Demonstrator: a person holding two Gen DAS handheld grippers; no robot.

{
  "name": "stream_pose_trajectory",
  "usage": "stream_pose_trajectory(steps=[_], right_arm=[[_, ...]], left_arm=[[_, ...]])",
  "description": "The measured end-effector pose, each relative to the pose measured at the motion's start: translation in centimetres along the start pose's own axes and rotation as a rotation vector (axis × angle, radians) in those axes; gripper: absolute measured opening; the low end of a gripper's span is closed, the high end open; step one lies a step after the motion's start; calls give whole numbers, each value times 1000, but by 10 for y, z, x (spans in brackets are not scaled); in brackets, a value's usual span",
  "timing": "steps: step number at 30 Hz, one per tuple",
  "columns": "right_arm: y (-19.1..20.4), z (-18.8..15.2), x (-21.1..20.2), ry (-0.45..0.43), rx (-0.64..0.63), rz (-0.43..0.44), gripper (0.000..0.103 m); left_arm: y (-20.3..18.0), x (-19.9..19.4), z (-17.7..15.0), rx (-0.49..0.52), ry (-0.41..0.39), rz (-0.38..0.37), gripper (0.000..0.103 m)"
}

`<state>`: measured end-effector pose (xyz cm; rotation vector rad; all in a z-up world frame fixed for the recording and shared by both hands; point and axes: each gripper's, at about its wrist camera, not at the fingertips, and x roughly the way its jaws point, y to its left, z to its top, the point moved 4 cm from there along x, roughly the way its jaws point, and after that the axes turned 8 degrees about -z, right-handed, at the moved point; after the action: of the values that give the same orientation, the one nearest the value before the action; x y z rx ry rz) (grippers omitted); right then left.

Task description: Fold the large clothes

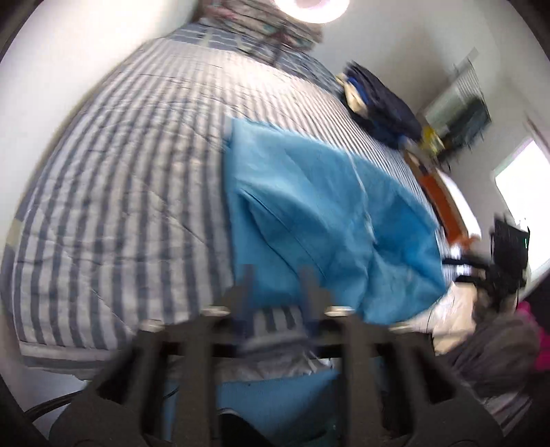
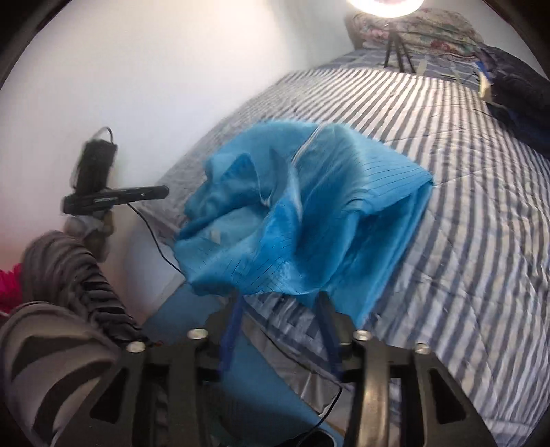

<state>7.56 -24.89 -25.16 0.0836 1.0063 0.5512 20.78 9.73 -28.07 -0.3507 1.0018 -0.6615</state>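
A large bright blue garment (image 1: 326, 213) lies on the striped quilt (image 1: 120, 192), fairly flat in the left wrist view. From the right wrist it looks bunched and ruffled (image 2: 302, 213), its near hem hanging over the edge of the bed (image 2: 464, 223). My left gripper (image 1: 277, 278) is open, with both fingers over the garment's near edge and a strip of cloth and quilt showing between them. My right gripper (image 2: 280, 297) is also open. Its blue fingertips (image 2: 323, 309) sit just under the overhanging hem and grip nothing.
A dark bag (image 2: 519, 103) lies at the bed's far side. A floral pillow (image 2: 412, 24), a small tripod (image 2: 395, 51) and a ring light stand at the head. A white wall runs along the left. The person's striped sleeve (image 2: 68, 309) and a blue floor mat (image 2: 192, 330) are near me.
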Motion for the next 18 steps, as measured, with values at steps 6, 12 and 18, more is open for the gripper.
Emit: stream_pose_trajectory(steps=[6, 12, 18], right_arm=[[-44, 15, -6, -77, 214, 42, 65], [-69, 20, 8, -85, 394, 154, 67], [-79, 27, 34, -65, 481, 220, 65]], left_arm=[[39, 23, 39, -214, -24, -78, 59], [70, 48, 51, -420, -21, -226, 59], [51, 64, 52, -334, 32, -164, 5]])
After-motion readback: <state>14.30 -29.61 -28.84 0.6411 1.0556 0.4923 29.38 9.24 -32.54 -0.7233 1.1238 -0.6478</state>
